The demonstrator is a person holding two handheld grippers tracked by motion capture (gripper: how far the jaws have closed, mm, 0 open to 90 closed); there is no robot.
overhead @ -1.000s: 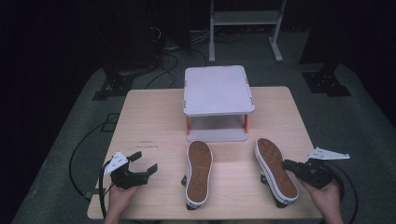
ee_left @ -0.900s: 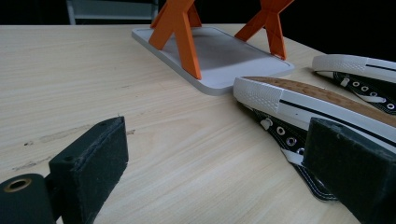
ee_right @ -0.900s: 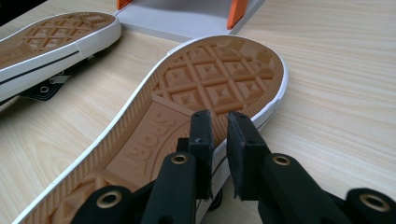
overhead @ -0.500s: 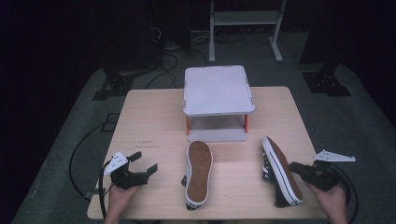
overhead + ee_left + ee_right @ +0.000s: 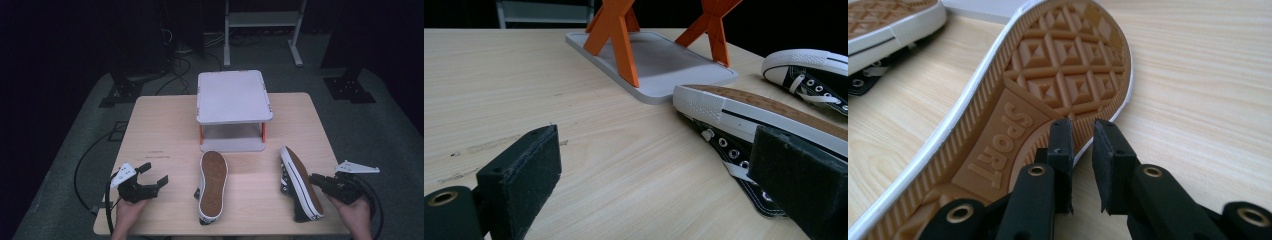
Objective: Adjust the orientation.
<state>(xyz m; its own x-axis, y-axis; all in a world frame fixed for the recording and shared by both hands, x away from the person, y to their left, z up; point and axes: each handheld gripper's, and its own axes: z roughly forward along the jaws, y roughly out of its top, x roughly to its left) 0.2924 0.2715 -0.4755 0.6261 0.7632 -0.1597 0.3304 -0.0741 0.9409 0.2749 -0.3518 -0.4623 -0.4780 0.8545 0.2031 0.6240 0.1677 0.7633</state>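
Wooden table bears one grey two-tier stand on orange legs and two black sneakers. Left of the stand and nearer the person, the left gripper rests with jaws spread, grasping nothing. Just before the stand, one sneaker lies sole-up. Right of the stand, the right gripper pinches the second sneaker, tipped on edge, by its sole rim.

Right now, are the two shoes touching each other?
Apart. The high view shows a wide strip of bare table between the middle shoe, lying sole up, and the right shoe, tipped on its side.
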